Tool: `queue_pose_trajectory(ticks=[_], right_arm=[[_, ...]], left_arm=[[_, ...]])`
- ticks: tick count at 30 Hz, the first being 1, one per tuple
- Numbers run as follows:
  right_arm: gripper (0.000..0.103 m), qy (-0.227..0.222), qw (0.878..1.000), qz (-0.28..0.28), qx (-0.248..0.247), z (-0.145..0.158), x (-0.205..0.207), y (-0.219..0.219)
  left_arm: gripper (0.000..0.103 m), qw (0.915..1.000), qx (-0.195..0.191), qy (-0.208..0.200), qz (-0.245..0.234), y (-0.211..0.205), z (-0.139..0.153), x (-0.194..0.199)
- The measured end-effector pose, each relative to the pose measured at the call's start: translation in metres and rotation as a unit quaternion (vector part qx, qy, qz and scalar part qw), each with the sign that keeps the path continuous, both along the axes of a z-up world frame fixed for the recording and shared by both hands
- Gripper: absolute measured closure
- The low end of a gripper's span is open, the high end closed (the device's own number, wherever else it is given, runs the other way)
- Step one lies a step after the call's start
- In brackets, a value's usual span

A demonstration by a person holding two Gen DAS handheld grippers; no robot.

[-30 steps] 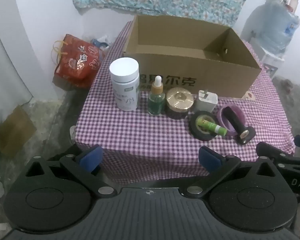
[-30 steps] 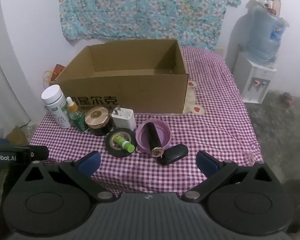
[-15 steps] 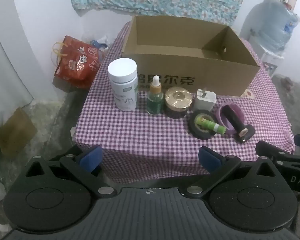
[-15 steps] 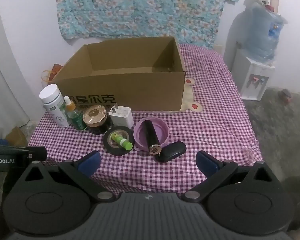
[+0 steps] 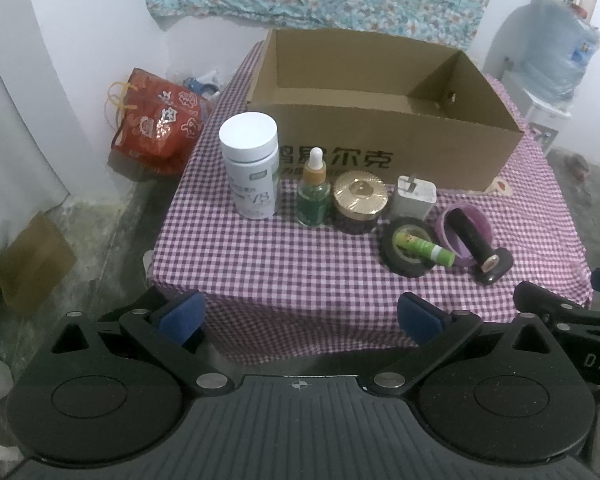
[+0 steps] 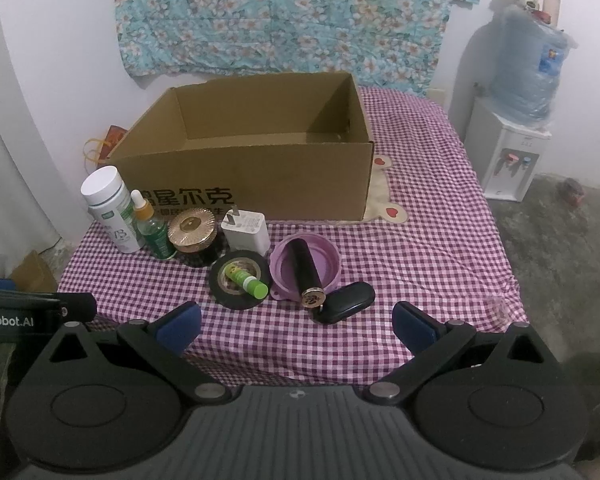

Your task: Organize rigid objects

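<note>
An open cardboard box stands on a purple checked table. In front of it stand a white bottle, a green dropper bottle, a gold-lidded jar and a white charger. A green tube lies on a black tape roll. A black cylinder lies across a purple bowl, beside a black key fob. My left gripper and right gripper are open and empty, short of the table's near edge.
A red bag sits on the floor left of the table. A water dispenser stands at the right against the wall. A floral cloth hangs behind the box. Brown cardboard lies on the floor at left.
Both grippers have drifted slightly; the table and objects sit a little farther off in the views. Nothing on the table has moved.
</note>
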State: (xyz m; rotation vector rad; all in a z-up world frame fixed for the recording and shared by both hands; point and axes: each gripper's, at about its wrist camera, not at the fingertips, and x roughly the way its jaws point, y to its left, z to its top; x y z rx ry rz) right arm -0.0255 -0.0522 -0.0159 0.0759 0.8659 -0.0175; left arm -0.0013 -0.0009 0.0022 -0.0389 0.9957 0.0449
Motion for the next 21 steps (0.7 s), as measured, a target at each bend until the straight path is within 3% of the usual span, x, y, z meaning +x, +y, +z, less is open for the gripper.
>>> queue_pose_trajectory(ticks=[21], right_arm=[[0.000, 0.001, 1.000, -0.001, 0.000, 0.0007, 0.0006, 0.0005]], left_arm=[[0.000, 1.0000, 0.004, 0.000, 0.002, 0.0026, -0.0017, -0.0012]])
